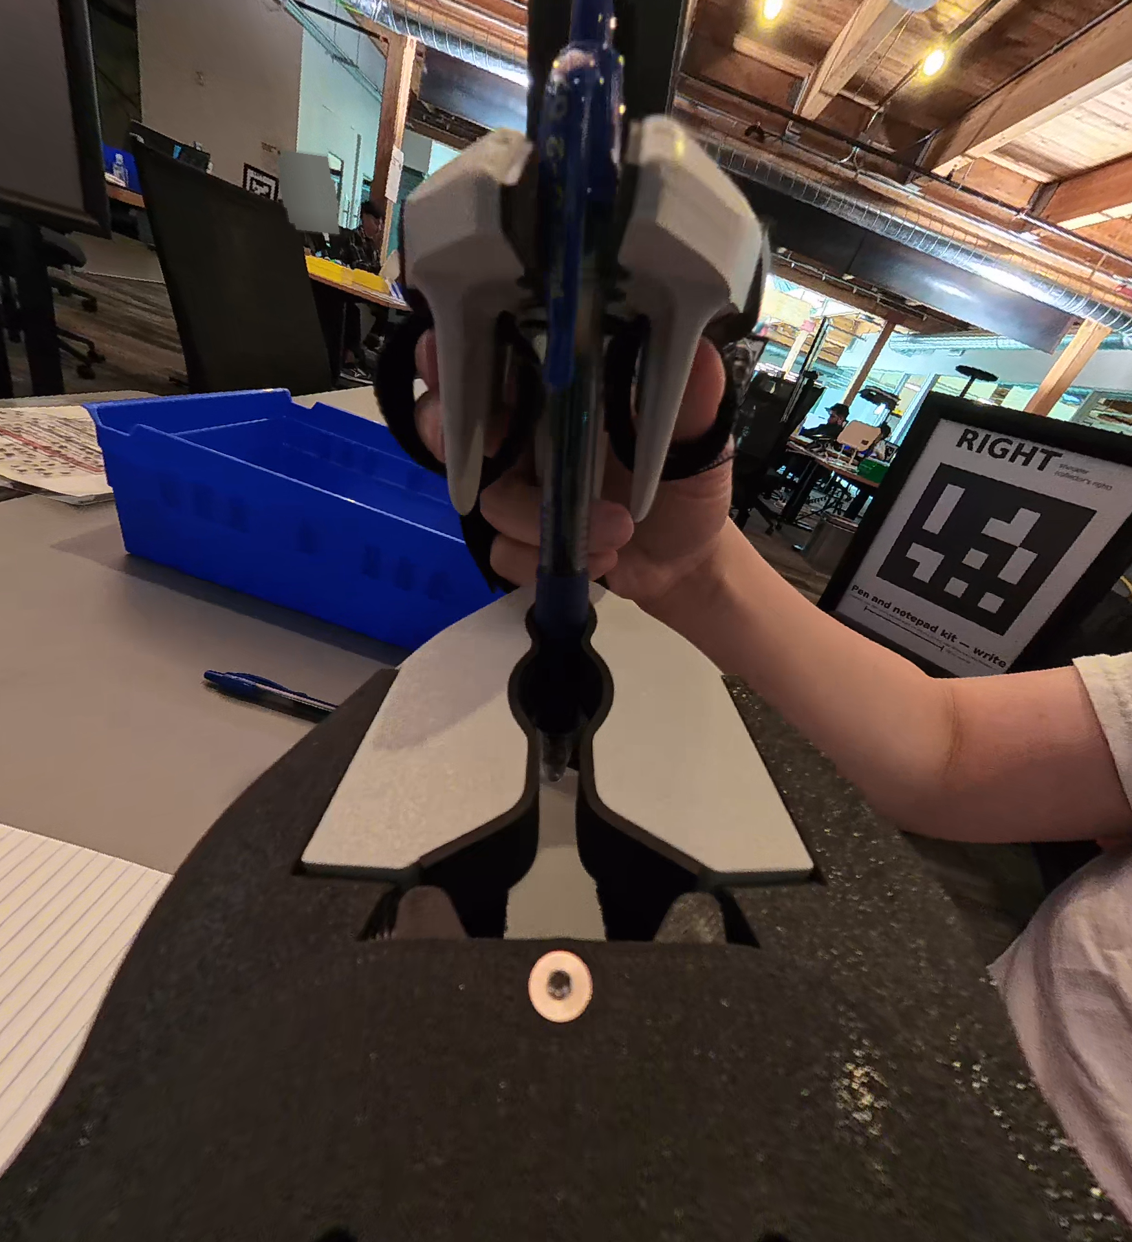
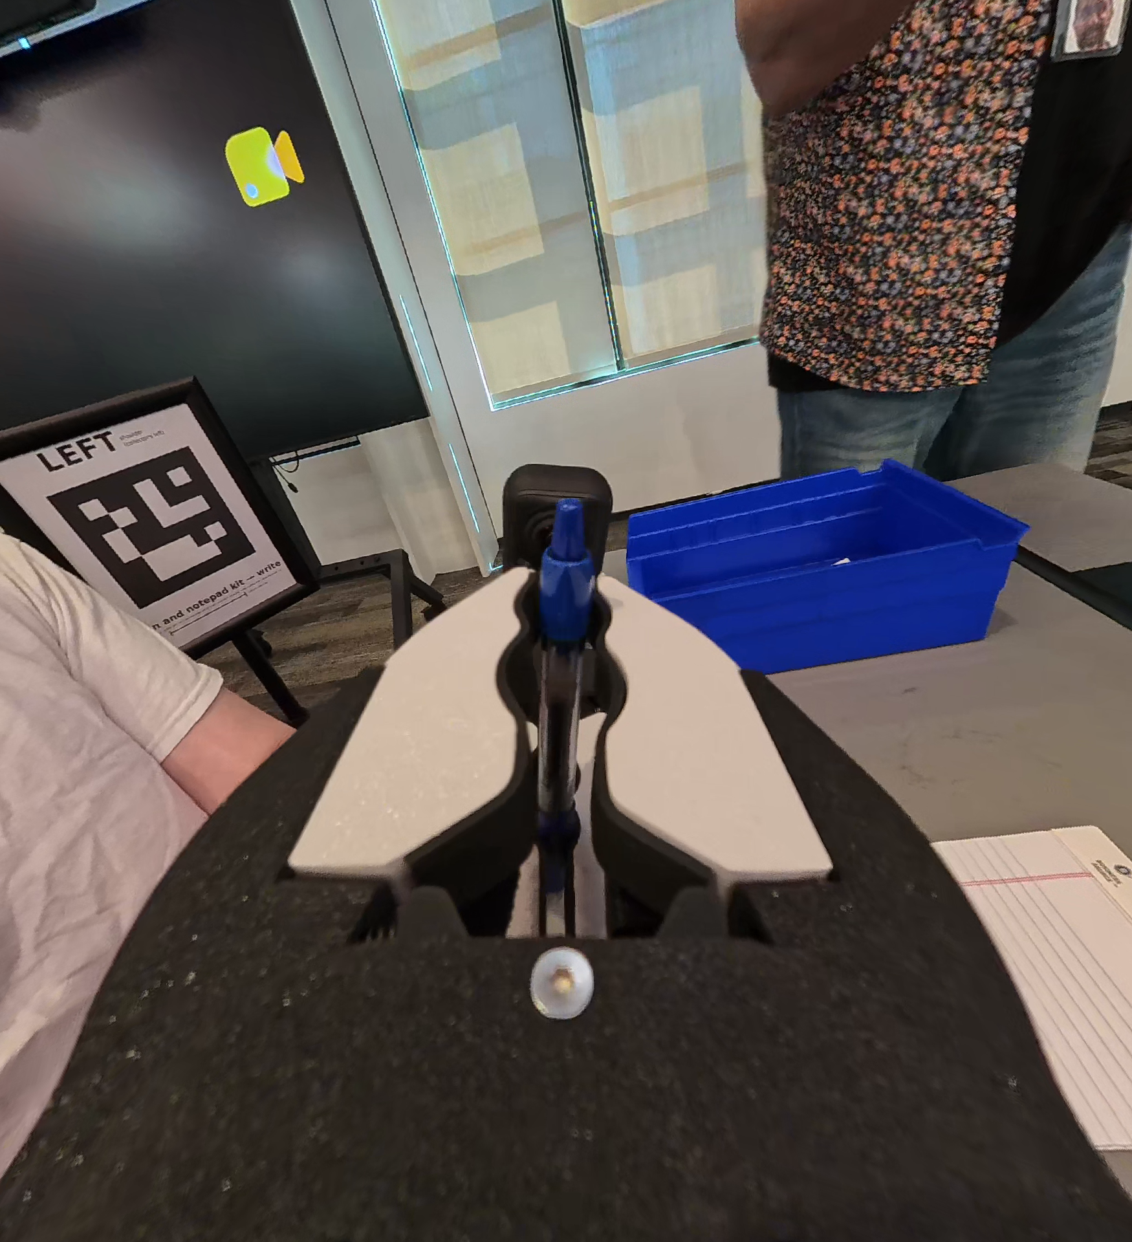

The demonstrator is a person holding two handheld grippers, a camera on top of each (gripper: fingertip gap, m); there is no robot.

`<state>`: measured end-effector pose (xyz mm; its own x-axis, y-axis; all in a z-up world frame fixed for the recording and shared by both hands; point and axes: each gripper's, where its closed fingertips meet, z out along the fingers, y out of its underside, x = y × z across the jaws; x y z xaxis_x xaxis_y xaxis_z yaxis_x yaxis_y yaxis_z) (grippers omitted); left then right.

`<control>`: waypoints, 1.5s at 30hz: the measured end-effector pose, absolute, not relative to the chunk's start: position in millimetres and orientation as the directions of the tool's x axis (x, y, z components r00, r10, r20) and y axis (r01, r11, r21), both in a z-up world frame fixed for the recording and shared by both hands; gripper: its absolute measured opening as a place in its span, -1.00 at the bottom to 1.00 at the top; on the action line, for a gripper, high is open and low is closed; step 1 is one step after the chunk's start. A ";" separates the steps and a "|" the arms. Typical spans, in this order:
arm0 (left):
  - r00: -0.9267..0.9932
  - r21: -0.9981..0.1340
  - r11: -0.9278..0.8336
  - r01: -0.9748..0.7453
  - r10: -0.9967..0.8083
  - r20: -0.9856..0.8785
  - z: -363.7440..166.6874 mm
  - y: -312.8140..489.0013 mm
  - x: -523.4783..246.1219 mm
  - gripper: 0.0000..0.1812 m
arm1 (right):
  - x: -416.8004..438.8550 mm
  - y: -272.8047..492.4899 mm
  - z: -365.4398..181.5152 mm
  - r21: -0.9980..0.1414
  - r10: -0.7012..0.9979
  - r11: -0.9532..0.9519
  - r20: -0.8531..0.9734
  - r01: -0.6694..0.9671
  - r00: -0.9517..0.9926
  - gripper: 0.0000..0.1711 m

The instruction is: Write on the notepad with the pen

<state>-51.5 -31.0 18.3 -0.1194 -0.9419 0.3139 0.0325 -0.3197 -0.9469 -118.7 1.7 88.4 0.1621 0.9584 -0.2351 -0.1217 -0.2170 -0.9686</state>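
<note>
A blue pen (image 1: 567,430) spans the gap between my two grippers, which face each other above the grey table (image 1: 79,658). My left gripper (image 1: 560,625) is shut on the pen's dark grip, and the tip shows between its fingers. My right gripper (image 2: 563,591) is shut on the barrel (image 2: 560,726), with the blue end sticking out past its fingertips. The right gripper also shows in the left wrist view (image 1: 570,302), held by a hand. The lined notepad (image 1: 19,974) lies on the table below; it also shows in the right wrist view (image 2: 1060,995).
A second blue pen (image 1: 267,692) lies on the table near a blue plastic bin (image 1: 294,497), also seen in the right wrist view (image 2: 819,571). Framed marker signs (image 1: 993,544) (image 2: 146,524) stand off each side. A person in a floral shirt (image 2: 919,201) stands beyond the bin.
</note>
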 end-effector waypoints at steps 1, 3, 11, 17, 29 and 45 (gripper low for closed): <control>-0.119 -0.948 -0.316 0.029 -0.943 0.310 17.9 -31.7 -51.0 -0.94 | -118.9 1.2 88.1 -0.967 0.959 -0.223 -0.240 -0.122 0.153 -0.89; -0.117 -0.949 -0.313 0.030 -0.944 0.308 17.5 -32.1 -50.4 -0.94 | -118.9 -0.1 88.3 -0.965 0.960 -0.227 -0.244 -0.128 0.138 -0.90; -0.122 -0.945 -0.326 0.035 -0.940 0.320 17.1 -31.0 -51.9 -0.94 | -118.6 2.9 87.1 -0.967 0.959 -0.219 -0.238 -0.130 0.155 -0.90; -0.074 -0.935 -0.349 0.061 -0.936 0.345 17.9 -20.0 -57.1 -0.79 | -113.3 9.4 86.6 -0.964 0.952 -0.226 -0.249 -0.140 0.177 -0.92; 0.030 -0.952 -0.305 0.028 -0.952 0.306 13.6 -5.4 -79.4 -0.80 | -96.4 22.2 67.3 -0.948 0.930 -0.283 -0.309 -0.149 0.200 -0.94; -0.046 -0.960 -0.270 -0.072 -0.961 0.274 -3.4 -25.9 -56.5 -0.78 | -111.6 -2.4 56.1 -0.973 0.965 -0.225 -0.216 0.048 0.150 -0.95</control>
